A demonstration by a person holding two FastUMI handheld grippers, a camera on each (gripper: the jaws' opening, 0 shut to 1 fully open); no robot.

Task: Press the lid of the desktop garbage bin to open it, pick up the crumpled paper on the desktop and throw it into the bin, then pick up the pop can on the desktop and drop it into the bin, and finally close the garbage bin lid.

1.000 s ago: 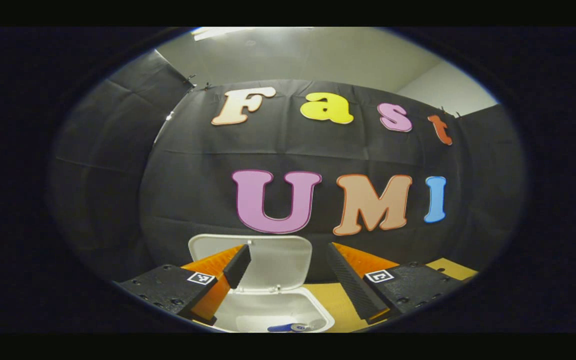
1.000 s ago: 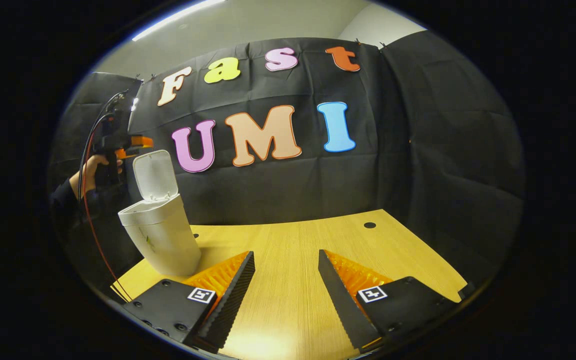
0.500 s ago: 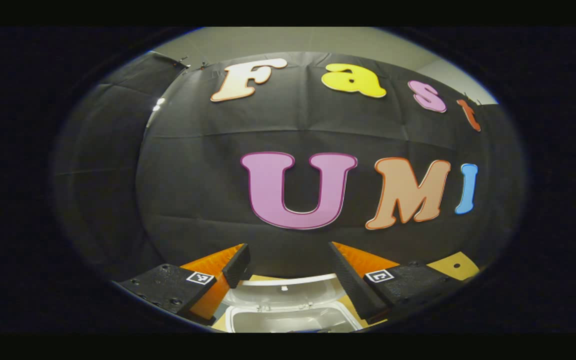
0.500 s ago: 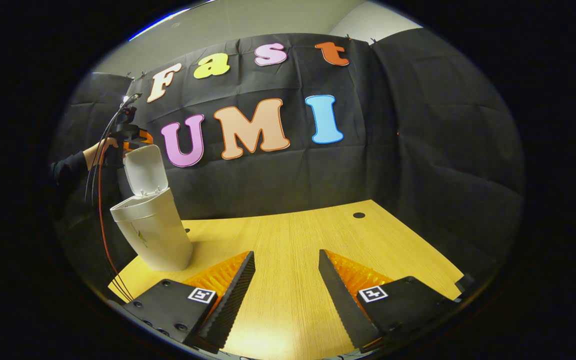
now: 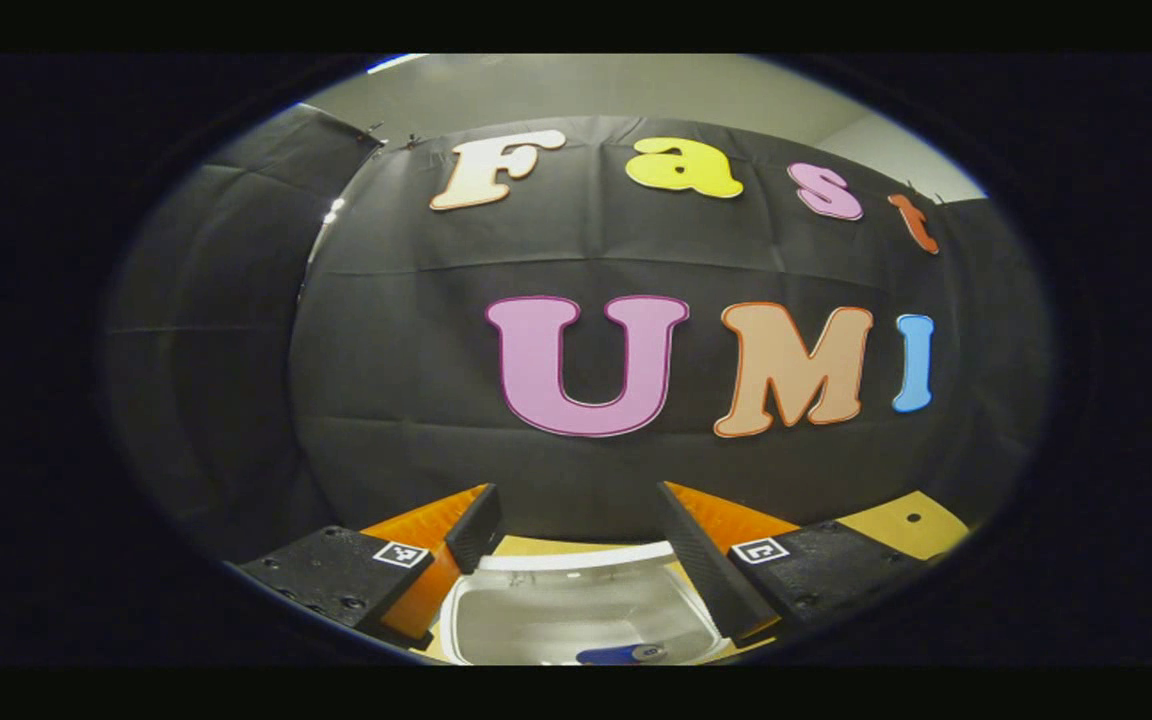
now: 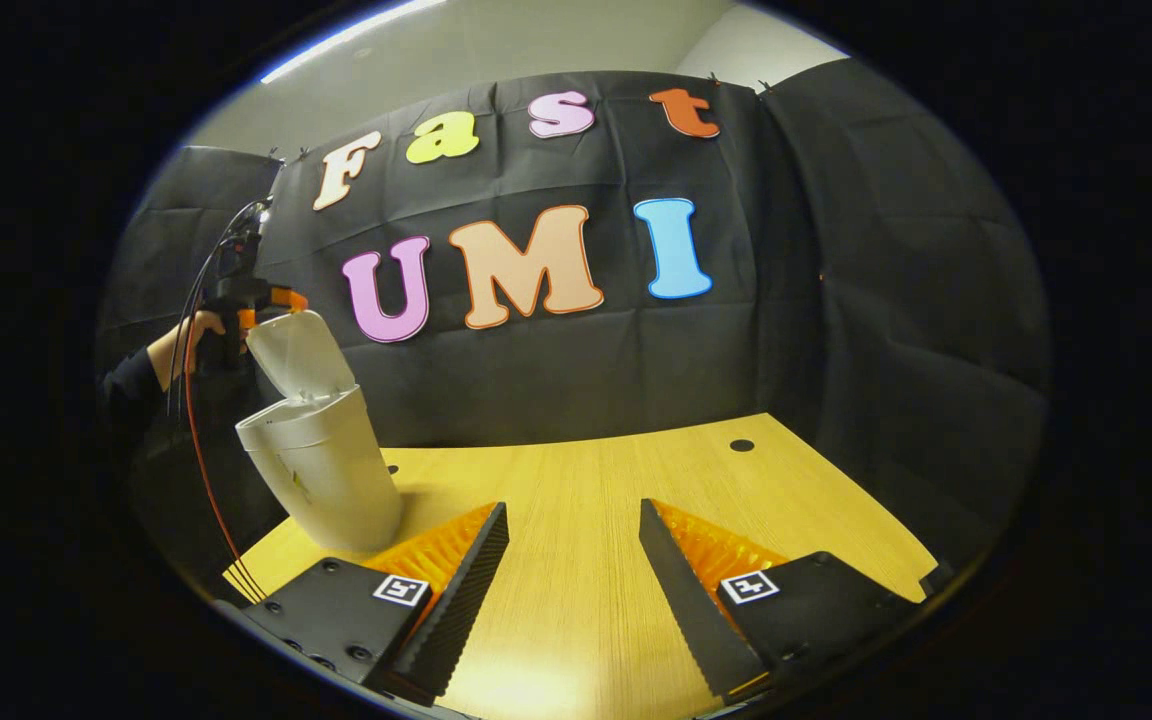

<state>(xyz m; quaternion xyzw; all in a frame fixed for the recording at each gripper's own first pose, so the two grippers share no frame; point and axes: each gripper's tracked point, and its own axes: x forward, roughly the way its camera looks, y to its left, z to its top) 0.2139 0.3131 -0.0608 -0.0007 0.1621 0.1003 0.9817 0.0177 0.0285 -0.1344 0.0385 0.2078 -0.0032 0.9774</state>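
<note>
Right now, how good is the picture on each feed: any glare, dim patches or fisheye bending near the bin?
Left gripper view: dim overall, the bin sits cropped at the bottom edge, its rim bowed by the fisheye. Right gripper view: brighter, a glare patch on the table between the right claw fingers; the bin leans from distortion; its left side falls into shadow.

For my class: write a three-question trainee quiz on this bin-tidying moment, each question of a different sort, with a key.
1. True or false: the bin lid is fully shut.
2. What lies inside the bin? A) pop can B) spoon C) apple
3. Fill in: the right gripper hangs over the bare wooden ____, holding nothing.

Key: 1 false, it is partly raised, with the left gripper at its top edge; 2 A, pop can; 3 desktop.
</note>
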